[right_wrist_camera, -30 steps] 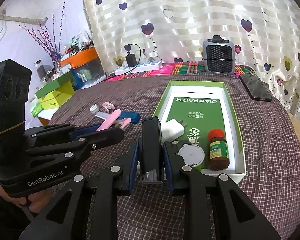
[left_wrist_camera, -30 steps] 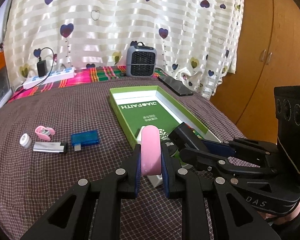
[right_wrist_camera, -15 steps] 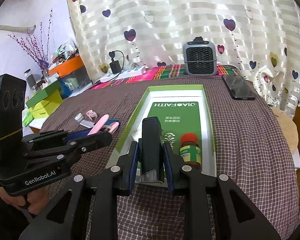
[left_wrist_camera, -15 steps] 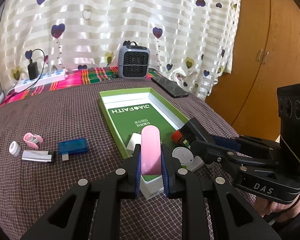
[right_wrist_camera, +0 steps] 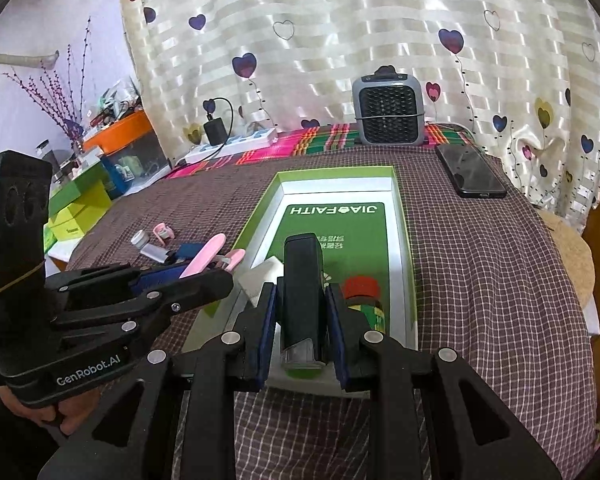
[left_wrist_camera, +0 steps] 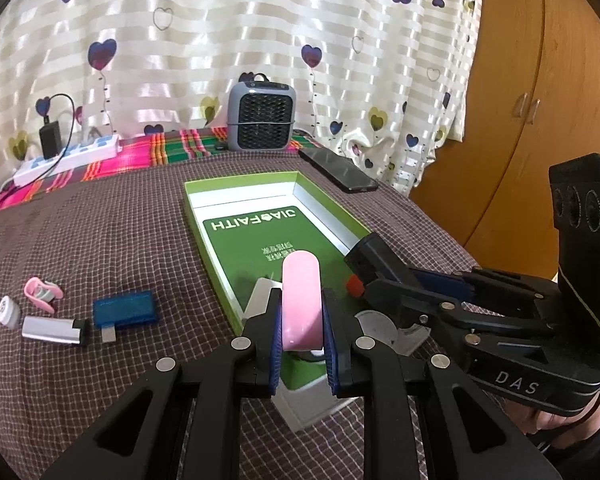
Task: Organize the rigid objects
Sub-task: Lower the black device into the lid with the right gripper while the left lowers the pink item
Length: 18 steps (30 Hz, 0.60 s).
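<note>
Both grippers have advanced over the green box [left_wrist_camera: 204, 216]: left gripper [left_wrist_camera: 302, 320] clamps a light, stiff pink case [left_wrist_camera: 300, 300] mid-body, right gripper [right_wrist_camera: 300, 320] a rigid black device [right_wrist_camera: 302, 280].

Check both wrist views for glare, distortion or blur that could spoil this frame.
Left wrist view: strong fisheye bend, dark corners; the backlit curtain shines in bright bands, and the green box lettering stays readable. Right wrist view: same bend; the curtain glares too, the phone screen shows dull reflection, and the black case in the right tongs is sharp.
</note>
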Motion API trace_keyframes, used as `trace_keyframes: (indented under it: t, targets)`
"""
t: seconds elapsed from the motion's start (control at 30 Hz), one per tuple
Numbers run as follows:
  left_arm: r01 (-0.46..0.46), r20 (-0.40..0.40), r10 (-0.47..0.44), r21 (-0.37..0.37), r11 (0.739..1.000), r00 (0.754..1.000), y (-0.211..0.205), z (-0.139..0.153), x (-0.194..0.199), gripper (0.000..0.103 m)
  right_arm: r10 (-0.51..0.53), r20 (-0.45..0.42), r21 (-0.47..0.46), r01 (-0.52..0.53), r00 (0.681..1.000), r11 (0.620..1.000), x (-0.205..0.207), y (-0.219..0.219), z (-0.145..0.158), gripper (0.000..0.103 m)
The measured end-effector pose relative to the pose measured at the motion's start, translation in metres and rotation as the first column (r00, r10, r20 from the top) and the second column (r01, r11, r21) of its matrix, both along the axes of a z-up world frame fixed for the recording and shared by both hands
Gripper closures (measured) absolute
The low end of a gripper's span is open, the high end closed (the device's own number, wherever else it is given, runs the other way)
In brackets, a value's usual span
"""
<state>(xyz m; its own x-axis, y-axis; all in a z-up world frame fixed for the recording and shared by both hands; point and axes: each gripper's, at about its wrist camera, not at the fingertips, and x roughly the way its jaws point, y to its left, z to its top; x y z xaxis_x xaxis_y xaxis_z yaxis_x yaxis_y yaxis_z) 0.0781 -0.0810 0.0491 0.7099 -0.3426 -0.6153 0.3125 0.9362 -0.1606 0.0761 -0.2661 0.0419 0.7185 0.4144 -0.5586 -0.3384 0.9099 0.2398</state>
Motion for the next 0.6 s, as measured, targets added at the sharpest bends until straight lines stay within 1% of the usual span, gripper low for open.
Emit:
trace_keyframes:
  t: [0.37, 0.6]
  targets:
    - [0.01, -0.009, -0.01, -0.038, 0.999, 1.0, 0.004, -0.007, 0.012, 0.086, -0.003, -0.014, -0.016, 0.002, 1.0, 1.0, 0.023, 0.006, -0.006, 0.077]
    - [0.01, -0.016, -0.011, -0.04, 0.999, 1.0, 0.005, -0.01, 0.014, 0.086, 0.001, -0.016, -0.02, -0.001, 1.0, 1.0, 0.033, 0.008, -0.007, 0.078]
